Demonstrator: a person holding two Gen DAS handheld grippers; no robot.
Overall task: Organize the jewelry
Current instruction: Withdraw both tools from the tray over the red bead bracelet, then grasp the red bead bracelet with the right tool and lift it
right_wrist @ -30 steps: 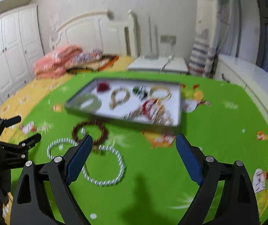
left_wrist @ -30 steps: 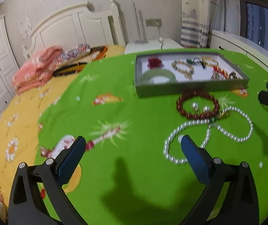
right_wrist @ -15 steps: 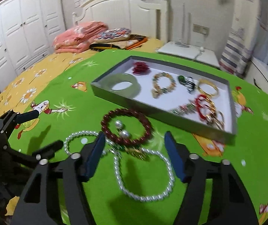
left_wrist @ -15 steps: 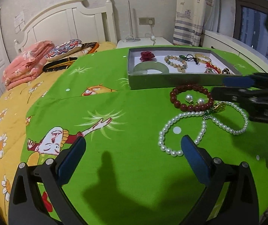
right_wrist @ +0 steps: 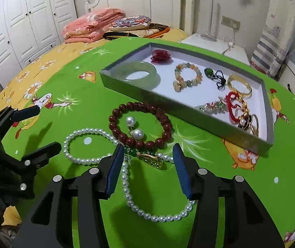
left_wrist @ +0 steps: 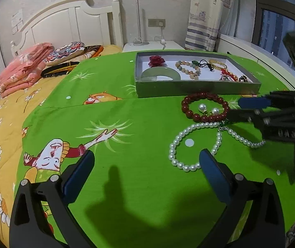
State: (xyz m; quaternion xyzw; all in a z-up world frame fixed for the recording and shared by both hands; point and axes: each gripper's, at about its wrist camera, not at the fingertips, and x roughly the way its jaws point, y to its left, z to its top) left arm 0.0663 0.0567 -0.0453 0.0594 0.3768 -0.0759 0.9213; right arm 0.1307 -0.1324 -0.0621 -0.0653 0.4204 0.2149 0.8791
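Observation:
A grey tray (right_wrist: 188, 111) (left_wrist: 188, 90) on the green bedspread holds a jade bangle (right_wrist: 139, 72), a red rose, bead bracelets and gold pieces. In front of it lie a dark red bead bracelet (right_wrist: 141, 142) (left_wrist: 205, 116), two pearl earrings (right_wrist: 134, 127), a gold and green pendant (right_wrist: 150, 158) and a looped pearl necklace (right_wrist: 126, 186) (left_wrist: 197, 144). My right gripper (right_wrist: 148, 154) is open, its fingers on either side of the pendant and the bracelet's near edge. My left gripper (left_wrist: 147, 163) is open and empty, left of the pearls.
Folded pink blankets (right_wrist: 91, 26) and a patterned pillow (right_wrist: 129, 22) lie at the headboard. A white nightstand (right_wrist: 215, 43) stands behind the tray. White wardrobes (right_wrist: 27, 20) line the left wall. The yellow quilt (left_wrist: 7, 111) lies left of the green cloth.
My right gripper has moved forward and down over the pendant and red bracelet, with its jaws narrower. My left gripper has hardly moved in the last half second.

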